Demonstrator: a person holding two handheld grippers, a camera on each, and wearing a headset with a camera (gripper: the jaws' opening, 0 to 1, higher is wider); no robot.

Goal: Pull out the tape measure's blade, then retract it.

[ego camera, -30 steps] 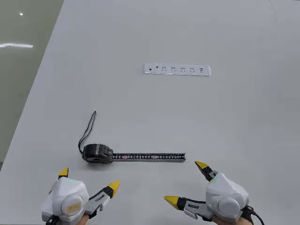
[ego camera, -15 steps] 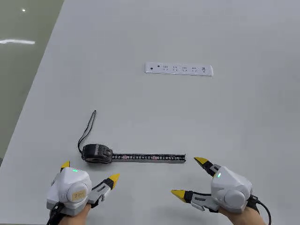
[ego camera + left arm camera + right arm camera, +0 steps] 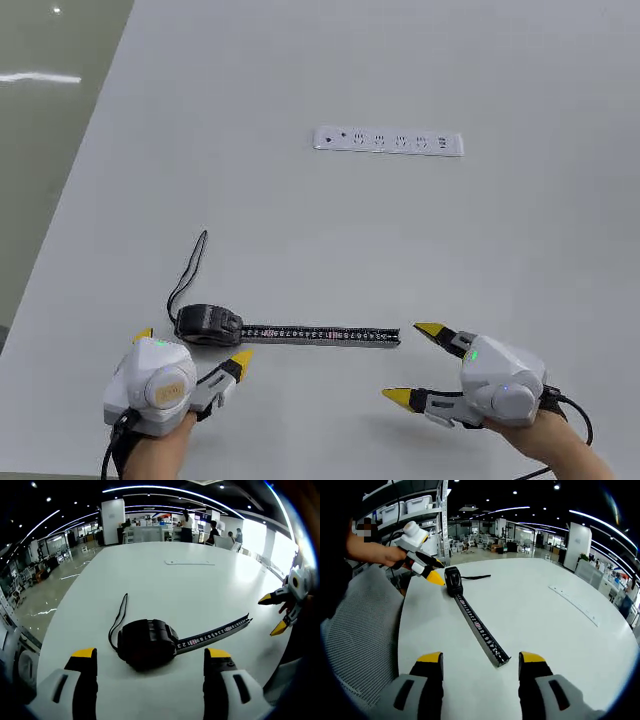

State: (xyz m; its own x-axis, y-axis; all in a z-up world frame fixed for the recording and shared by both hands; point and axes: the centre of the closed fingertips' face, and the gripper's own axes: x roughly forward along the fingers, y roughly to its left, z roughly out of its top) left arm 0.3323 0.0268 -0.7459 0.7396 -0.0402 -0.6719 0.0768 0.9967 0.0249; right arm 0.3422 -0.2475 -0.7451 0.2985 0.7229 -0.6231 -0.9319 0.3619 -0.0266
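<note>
Nearest in the head view, the white left gripper (image 3: 193, 345) with black, yellow-tipped fingers is held just on the near side of the chunky black tape measure case (image 3: 208, 325). Its jaws are spread wide and nothing is gripped. In the left gripper view the case is framed between the two tips, a bit beyond them, and no contact can be made out.

The matching white right gripper (image 3: 412, 362) is held well to the right of the case. Its jaws are also spread apart and empty, and they are lined up on the free end of the dark numbered metal blade (image 3: 320, 336).

The blade is pulled out and laid flat on the pale grey tabletop (image 3: 400, 240), running rightward from the case. A thin black cord strap (image 3: 187, 275) is trailed from the case's left side toward the far edge. A long white plastic power strip (image 3: 388, 141) is parked well beyond the case, off to the right.
</note>
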